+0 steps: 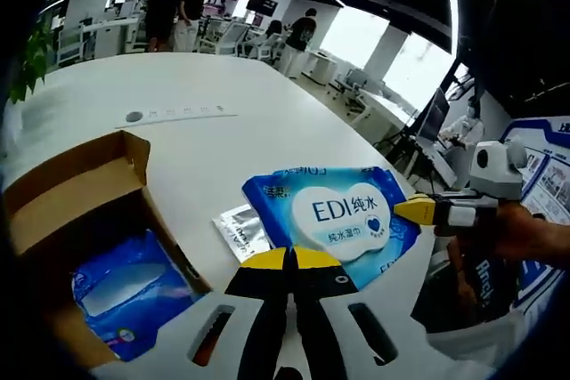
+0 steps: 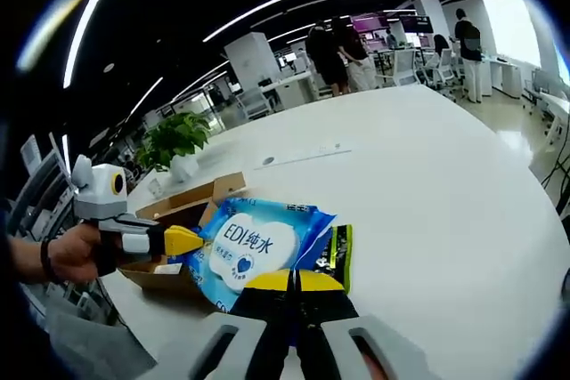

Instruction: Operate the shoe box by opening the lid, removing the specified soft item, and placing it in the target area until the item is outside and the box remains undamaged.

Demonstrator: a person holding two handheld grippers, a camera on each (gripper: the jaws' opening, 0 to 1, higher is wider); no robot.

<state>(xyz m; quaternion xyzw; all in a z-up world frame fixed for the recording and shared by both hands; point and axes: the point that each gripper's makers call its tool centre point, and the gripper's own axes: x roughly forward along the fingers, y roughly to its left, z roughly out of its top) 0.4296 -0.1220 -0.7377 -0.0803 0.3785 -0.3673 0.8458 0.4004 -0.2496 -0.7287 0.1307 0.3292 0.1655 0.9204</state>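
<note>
Two grippers: left gripper (image 1: 291,260), right gripper (image 2: 293,280). One cardboard shoe box (image 1: 76,186). Two blue wet-wipe packs: one held between the grippers (image 1: 343,217), one inside the box (image 1: 134,289). One small silver sachet (image 1: 241,230). One potted plant (image 2: 175,142). One white table (image 1: 205,86).

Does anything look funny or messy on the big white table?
Not really. The blue wet-wipes pack is held up by both grippers, a small silver sachet lies loose beside the open cardboard box, which looks undamaged.
</note>
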